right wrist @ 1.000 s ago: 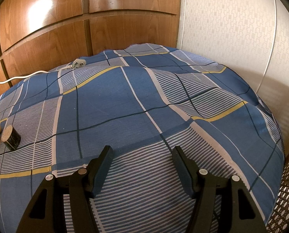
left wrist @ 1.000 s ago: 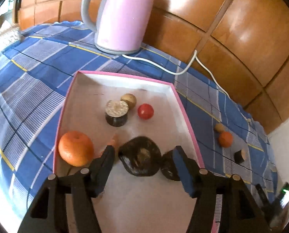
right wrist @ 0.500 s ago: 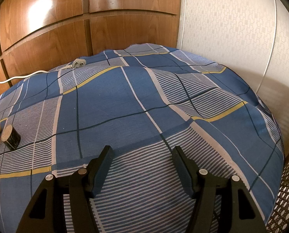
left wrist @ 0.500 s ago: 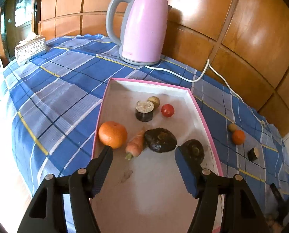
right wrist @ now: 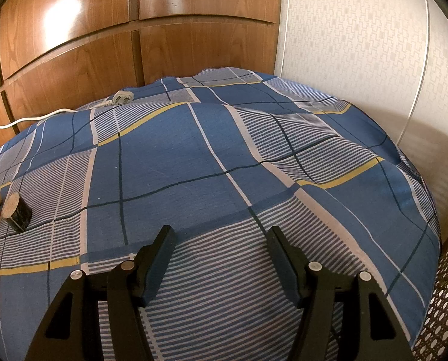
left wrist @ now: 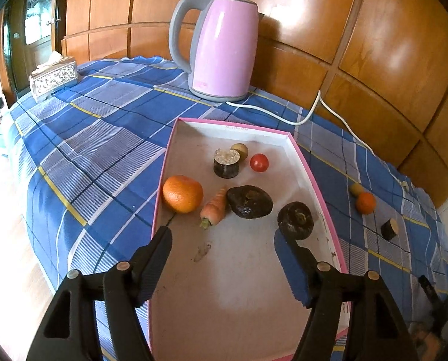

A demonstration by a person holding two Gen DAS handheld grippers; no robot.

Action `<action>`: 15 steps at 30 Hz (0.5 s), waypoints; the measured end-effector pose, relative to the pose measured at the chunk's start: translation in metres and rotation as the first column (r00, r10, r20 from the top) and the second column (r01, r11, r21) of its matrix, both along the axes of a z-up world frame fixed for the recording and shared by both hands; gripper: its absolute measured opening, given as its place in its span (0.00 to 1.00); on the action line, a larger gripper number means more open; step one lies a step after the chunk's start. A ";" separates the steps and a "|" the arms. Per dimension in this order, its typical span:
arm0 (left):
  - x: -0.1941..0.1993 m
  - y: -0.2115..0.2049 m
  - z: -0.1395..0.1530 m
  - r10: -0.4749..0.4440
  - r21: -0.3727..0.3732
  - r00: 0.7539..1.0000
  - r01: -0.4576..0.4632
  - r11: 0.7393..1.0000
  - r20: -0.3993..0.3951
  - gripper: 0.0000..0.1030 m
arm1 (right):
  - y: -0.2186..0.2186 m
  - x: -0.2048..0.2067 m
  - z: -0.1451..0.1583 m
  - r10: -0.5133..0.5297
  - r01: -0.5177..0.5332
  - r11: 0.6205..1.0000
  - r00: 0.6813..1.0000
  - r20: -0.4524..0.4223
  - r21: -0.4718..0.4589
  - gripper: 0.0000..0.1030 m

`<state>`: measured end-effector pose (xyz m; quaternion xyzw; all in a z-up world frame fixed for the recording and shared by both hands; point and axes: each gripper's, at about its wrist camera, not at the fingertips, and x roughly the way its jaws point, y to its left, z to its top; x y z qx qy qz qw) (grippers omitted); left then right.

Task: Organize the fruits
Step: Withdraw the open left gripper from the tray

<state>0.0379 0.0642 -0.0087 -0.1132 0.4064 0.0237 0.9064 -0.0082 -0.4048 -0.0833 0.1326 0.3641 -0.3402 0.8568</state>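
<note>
Left wrist view: left gripper (left wrist: 222, 236) hangs wide open and empty over the pink tray (left wrist: 312, 177), which holds an orange (left wrist: 182, 193) and carrot (left wrist: 214, 207).

Right wrist view: right gripper (right wrist: 220, 240) is spread wide too, empty above the checked worktop (right wrist: 175, 162).

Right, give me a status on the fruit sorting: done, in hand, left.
Done: seven pieces lie in the pink tray, among them the orange, carrot and tomato. In hand: nothing; the left hand-held gripper hangs open over the tray, and the right hand-held gripper is open above bare cloth. Left: three pieces on the tablecloth right of the tray: a small orange fruit, a yellowish one and a dark cut piece.
</note>
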 end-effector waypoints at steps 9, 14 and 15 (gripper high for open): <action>-0.006 0.006 0.000 0.008 -0.008 1.000 -0.008 1.000 0.003 0.71 | 0.000 0.000 0.000 0.000 0.000 1.000 1.000 0.000 -0.001 0.63; -0.010 0.011 0.000 0.021 -0.010 1.000 -0.021 1.000 0.008 0.74 | 0.000 0.000 0.000 0.000 0.000 1.000 1.000 0.000 -0.002 0.63; -0.011 0.012 -0.001 0.024 -0.010 1.000 -0.024 1.000 0.007 0.74 | 0.000 0.000 0.000 0.000 0.000 1.000 1.000 0.000 -0.001 0.63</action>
